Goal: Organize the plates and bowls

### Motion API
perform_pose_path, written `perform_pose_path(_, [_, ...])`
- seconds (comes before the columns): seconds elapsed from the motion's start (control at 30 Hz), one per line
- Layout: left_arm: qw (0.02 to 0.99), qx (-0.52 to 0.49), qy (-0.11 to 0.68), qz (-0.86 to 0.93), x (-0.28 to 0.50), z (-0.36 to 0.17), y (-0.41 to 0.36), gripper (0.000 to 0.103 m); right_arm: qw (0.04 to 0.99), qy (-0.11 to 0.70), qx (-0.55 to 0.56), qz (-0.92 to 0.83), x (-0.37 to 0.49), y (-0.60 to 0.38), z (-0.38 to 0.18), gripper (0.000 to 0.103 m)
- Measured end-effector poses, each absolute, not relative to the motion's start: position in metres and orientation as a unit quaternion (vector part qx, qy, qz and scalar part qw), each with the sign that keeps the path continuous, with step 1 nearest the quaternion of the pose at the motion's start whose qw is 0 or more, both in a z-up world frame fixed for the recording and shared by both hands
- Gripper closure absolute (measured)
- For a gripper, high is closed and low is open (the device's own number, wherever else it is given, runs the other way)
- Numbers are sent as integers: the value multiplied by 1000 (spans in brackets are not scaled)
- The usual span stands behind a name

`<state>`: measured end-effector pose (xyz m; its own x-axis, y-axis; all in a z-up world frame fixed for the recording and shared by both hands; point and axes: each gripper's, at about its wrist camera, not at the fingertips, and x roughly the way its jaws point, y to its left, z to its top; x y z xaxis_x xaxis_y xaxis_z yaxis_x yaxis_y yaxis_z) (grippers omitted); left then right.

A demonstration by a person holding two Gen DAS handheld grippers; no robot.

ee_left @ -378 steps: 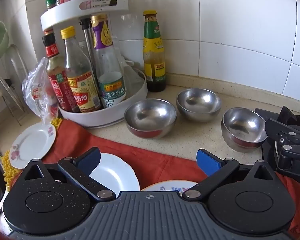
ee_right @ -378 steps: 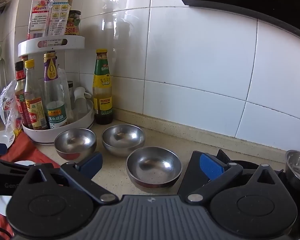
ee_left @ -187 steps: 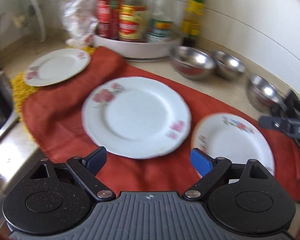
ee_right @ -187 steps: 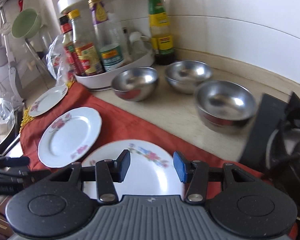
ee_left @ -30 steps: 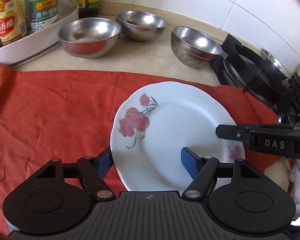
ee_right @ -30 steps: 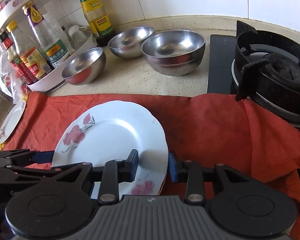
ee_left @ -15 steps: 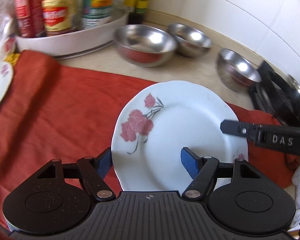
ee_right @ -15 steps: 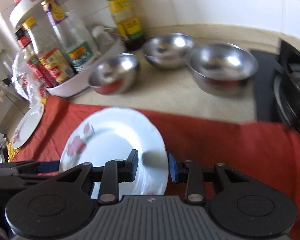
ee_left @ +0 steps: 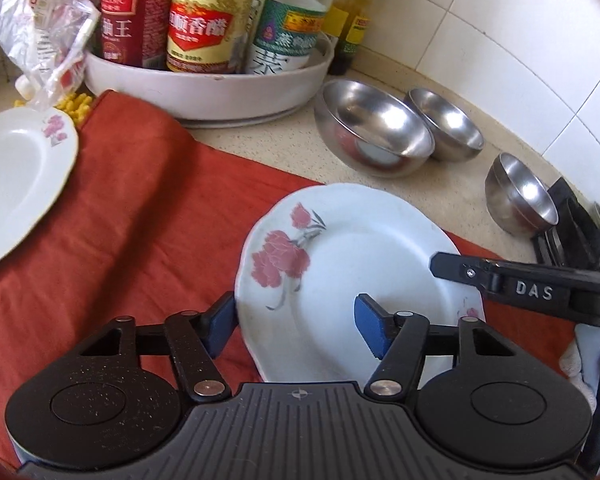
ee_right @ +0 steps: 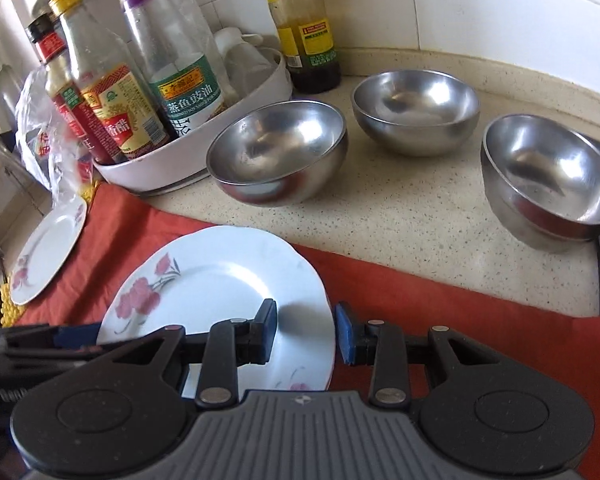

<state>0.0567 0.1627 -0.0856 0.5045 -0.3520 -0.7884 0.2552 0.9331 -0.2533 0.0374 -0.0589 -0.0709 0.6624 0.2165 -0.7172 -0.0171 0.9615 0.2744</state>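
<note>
The flowered plate [ee_left: 352, 264] is held between both claws above the red cloth [ee_left: 140, 216], its near edge toward the cameras. The left claw [ee_left: 296, 326] straddles the plate's left rim: one blue finger sits outside the edge, the other over the white face, with a gap visible around the rim, so whether it truly pinches the plate cannot be told. The right claw [ee_right: 306, 332] straddles the plate's right rim [ee_right: 328, 320] in the same way, its fingers narrower apart and close against the edge on both sides; a firm clamp cannot be confirmed.

A second plate [ee_left: 16, 184] lies at the cloth's far left edge. Three steel bowls [ee_right: 278, 156] [ee_right: 416, 112] [ee_right: 548, 176] stand apart in a row on the speckled tabletop [ee_right: 412, 216] beyond the cloth. Sauce bottles [ee_right: 108, 88] stand in a white tray [ee_left: 204, 88] just beside the nearest bowl.
</note>
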Motion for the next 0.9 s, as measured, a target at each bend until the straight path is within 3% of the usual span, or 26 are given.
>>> perform_pose_path(0.2, [880, -67, 445, -149, 53, -70, 191, 24, 916, 383, 98, 66, 35, -52, -52, 69])
perform_pose_path(0.9, [923, -65, 378, 25, 67, -33, 324, 20, 901, 360, 42, 238, 97, 92, -20, 68])
